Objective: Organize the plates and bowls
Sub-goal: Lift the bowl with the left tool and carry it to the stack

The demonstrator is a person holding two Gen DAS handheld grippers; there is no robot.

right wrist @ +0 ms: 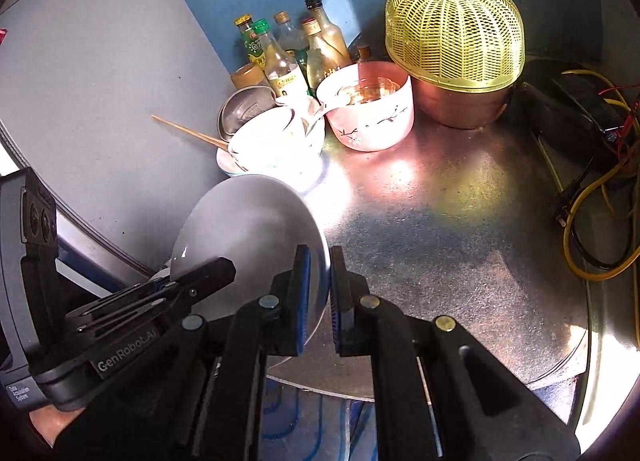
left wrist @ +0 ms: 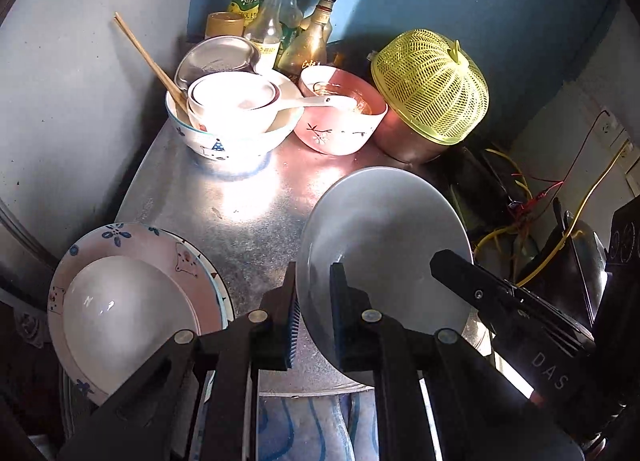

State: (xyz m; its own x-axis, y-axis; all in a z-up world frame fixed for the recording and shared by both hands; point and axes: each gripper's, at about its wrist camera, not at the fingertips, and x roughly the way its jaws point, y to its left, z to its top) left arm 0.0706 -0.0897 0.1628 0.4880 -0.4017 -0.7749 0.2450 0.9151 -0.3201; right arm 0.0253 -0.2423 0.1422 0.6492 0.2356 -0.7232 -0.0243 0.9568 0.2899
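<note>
Beside the left gripper (left wrist: 314,309), stacked plates (left wrist: 132,301) (left view only), grey plate (left wrist: 384,229) clamped

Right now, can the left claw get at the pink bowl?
Probably not: the left claw and right claw are both shut on the grey plate's rim. The path over the table to the pink bowl looks clear otherwise.

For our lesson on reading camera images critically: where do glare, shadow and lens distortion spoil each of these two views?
Left wrist view: sunlight blows out the stacked white bowls and the metal tabletop before them; the corners go black and the walls bow, fisheye style. Right wrist view: the same bowls are overexposed, glare flanks the pink bowl, and the near tabletop lies in mottled shadow.
</note>
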